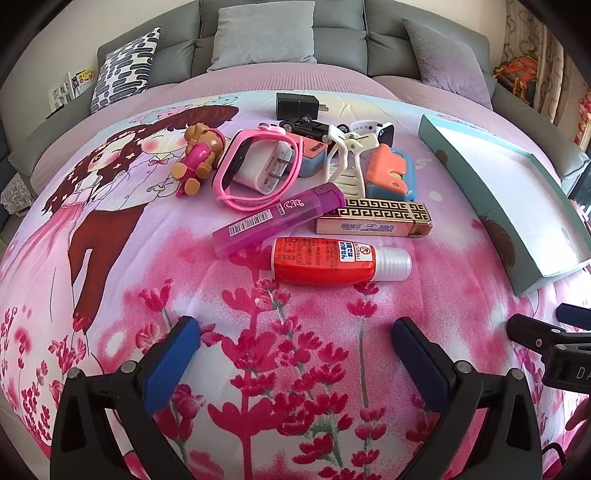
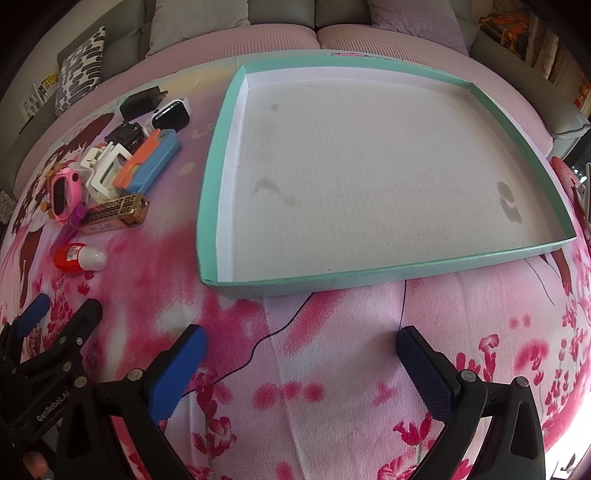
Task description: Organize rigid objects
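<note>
A heap of small rigid items lies on the pink floral bedspread. Nearest my left gripper [image 1: 295, 332] is a red bottle with a clear cap [image 1: 332, 260], then a purple tube [image 1: 277, 218] and a gold patterned box [image 1: 373, 218]. Behind them sit a pink watch [image 1: 255, 170] around a white charger [image 1: 258, 166], a bear toy [image 1: 199, 155], a white clip [image 1: 347, 162], an orange-and-blue case [image 1: 391, 173], a toy car [image 1: 306, 127] and a black charger [image 1: 297, 105]. The teal tray [image 2: 218, 162] lies empty ahead of my right gripper [image 2: 301, 345]. Both grippers are open, holding nothing.
A grey sofa with cushions [image 1: 264, 35] runs along the back, with a patterned pillow [image 1: 125, 70] at its left. My left gripper [image 2: 59, 314] shows at the left edge of the right wrist view. A dark thread [image 2: 280, 325] trails across the cloth.
</note>
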`<action>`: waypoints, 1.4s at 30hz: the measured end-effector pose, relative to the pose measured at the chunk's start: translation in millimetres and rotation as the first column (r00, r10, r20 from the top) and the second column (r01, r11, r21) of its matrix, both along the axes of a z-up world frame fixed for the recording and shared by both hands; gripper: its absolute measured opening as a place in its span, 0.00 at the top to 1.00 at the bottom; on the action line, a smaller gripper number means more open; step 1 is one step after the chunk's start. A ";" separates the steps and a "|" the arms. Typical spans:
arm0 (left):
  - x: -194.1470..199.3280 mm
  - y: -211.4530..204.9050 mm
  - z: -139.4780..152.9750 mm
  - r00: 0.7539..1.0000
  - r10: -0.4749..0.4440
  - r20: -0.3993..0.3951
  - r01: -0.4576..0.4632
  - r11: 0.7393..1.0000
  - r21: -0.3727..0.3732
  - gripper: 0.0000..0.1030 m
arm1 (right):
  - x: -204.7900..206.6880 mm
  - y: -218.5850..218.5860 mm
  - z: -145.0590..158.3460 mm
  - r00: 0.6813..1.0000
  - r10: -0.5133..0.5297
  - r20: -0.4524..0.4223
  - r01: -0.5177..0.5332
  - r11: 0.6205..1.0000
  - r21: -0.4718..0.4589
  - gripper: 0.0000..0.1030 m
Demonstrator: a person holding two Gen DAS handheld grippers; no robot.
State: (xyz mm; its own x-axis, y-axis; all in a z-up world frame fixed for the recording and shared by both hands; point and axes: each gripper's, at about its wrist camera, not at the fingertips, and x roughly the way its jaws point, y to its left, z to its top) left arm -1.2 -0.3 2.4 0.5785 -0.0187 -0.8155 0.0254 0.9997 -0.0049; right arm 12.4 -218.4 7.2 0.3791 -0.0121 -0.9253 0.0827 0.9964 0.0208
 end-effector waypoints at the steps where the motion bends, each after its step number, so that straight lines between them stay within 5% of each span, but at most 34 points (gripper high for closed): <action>1: 0.4 -0.1 -0.3 1.000 -0.001 0.001 0.001 1.000 0.000 0.00 | 0.2 0.1 -0.3 1.000 0.000 0.000 0.000 1.000 0.000 0.00; 42: -2.6 1.8 -1.2 1.000 -0.015 0.019 0.015 1.000 -0.005 0.00 | -0.3 0.5 0.2 1.000 0.001 0.002 -0.001 1.000 -0.003 0.00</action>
State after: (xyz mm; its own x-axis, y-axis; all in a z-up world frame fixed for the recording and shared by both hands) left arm -3.8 1.4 1.2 0.5936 -0.0317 -0.8041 0.0404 0.9991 -0.0095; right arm 12.1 -217.9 7.4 0.3809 -0.0143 -0.9245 0.0821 0.9965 0.0184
